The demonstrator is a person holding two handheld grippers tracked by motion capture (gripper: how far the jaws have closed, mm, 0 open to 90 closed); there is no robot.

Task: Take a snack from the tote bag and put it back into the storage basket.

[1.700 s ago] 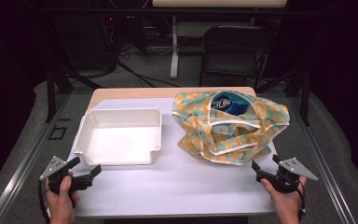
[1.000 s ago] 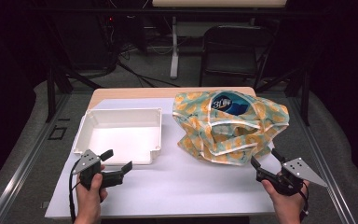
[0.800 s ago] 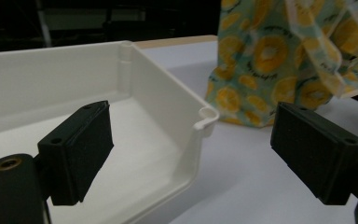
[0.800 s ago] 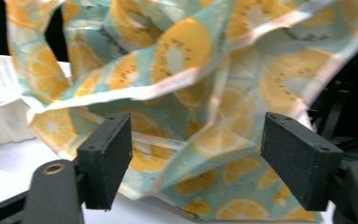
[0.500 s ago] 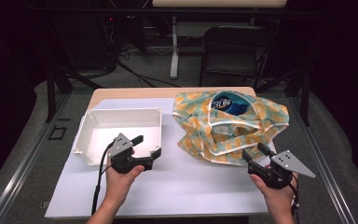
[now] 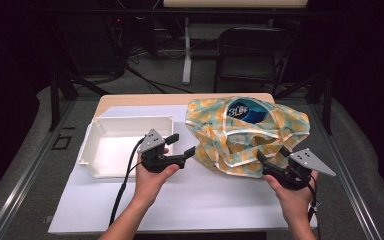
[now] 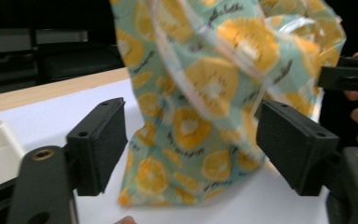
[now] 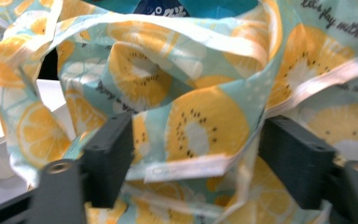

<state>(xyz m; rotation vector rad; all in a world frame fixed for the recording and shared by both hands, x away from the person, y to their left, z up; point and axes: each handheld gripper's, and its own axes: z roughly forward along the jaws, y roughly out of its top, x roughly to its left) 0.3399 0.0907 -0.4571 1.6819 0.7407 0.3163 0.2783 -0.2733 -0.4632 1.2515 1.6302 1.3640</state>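
Note:
A teal cloth bag printed with orange and kiwi slices lies crumpled at the table's right, with a blue packet showing in its mouth. My left gripper hovers just off the bag's left edge. Its jaws have just been closing but stand apart, and the bag hangs ahead of them, untouched. My right gripper is at the bag's front right edge. Its jaws have also narrowed, and a fold of fabric with a white hem lies loosely between them. The right gripper shows beyond the bag.
A white plastic bin sits at the table's left, right beside my left hand. A white mat covers the tabletop, with a wooden strip at the back. A black chair and stands are behind the table.
My left hand has travelled right and up from the front left corner to the bag's left edge. My right gripper has edged forward onto the bag. Both pairs of jaws stand narrower.

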